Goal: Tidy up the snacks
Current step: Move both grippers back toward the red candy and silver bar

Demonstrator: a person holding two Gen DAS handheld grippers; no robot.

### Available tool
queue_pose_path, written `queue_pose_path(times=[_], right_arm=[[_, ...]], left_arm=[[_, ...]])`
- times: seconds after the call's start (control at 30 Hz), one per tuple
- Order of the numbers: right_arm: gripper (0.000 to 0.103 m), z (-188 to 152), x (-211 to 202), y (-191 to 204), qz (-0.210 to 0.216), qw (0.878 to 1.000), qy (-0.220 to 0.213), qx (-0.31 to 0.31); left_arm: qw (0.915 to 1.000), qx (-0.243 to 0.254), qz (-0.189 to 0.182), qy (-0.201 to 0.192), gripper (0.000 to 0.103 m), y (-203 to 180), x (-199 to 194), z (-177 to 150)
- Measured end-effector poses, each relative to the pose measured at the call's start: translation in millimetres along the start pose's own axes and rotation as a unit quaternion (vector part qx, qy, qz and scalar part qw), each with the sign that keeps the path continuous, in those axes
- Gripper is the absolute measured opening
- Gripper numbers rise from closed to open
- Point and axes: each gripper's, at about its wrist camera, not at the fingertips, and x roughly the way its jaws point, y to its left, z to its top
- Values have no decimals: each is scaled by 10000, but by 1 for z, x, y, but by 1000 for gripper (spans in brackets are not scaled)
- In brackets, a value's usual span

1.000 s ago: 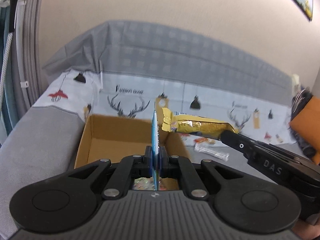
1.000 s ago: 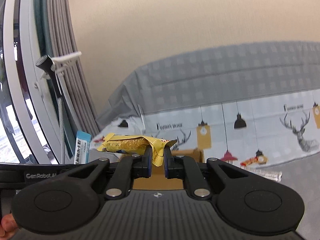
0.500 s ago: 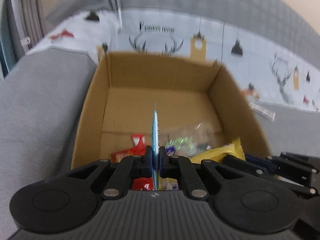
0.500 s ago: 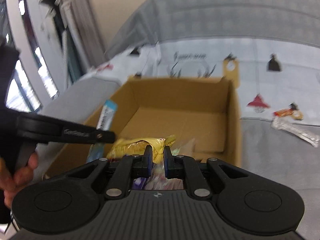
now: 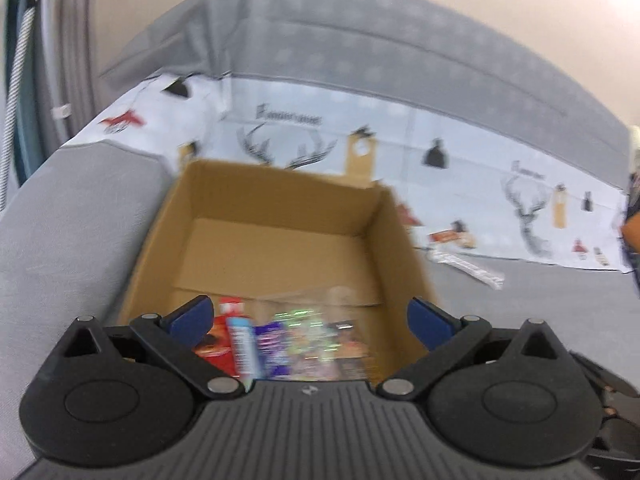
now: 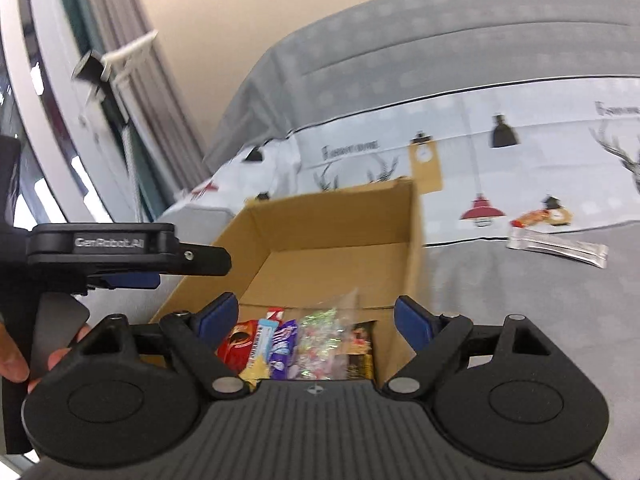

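An open cardboard box (image 5: 280,170) (image 6: 332,196) sits on a grey bed. Its near end holds snacks: a red packet (image 6: 236,340), a light blue bar (image 5: 242,344) (image 6: 262,340), a purple packet (image 6: 284,346), a clear bag of coloured sweets (image 5: 308,332) (image 6: 320,336) and a dark packet (image 6: 362,348). A yellow packet's corner (image 6: 254,374) peeks out under the blue bar. My left gripper (image 5: 312,318) hangs over these snacks, jaws opening wide, nothing between them. My right gripper (image 6: 315,318) is beside it, jaws also opening and empty. The left gripper's fingers (image 6: 200,260) show at the left.
Right of the box, a silver sachet (image 5: 468,266) (image 6: 560,246) and an orange wrapped sweet (image 5: 450,237) (image 6: 536,216) lie by the printed sheet's edge. Grey headboard and curtains stand behind. A person's hand (image 6: 12,364) holds the left tool.
Both grippers came down over the box and opened. The left let go of the blue bar and the right let go of the yellow packet; both now lie in the box.
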Motion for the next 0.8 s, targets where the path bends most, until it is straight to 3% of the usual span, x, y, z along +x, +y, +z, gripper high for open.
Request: queue_pose_path(times=[0.13, 0.37, 0.8], right_arm=[[87, 2, -34, -22, -132, 9996, -237, 38], [87, 4, -63, -81, -340, 9969, -636, 315], [87, 2, -26, -191, -512, 9936, -608, 804]], left_arm=[[9993, 204, -225, -216, 103, -52, -9, -1], [9971, 557, -347, -398, 103, -128, 12, -1], [9972, 663, -275, -209, 103, -195, 114, -4]])
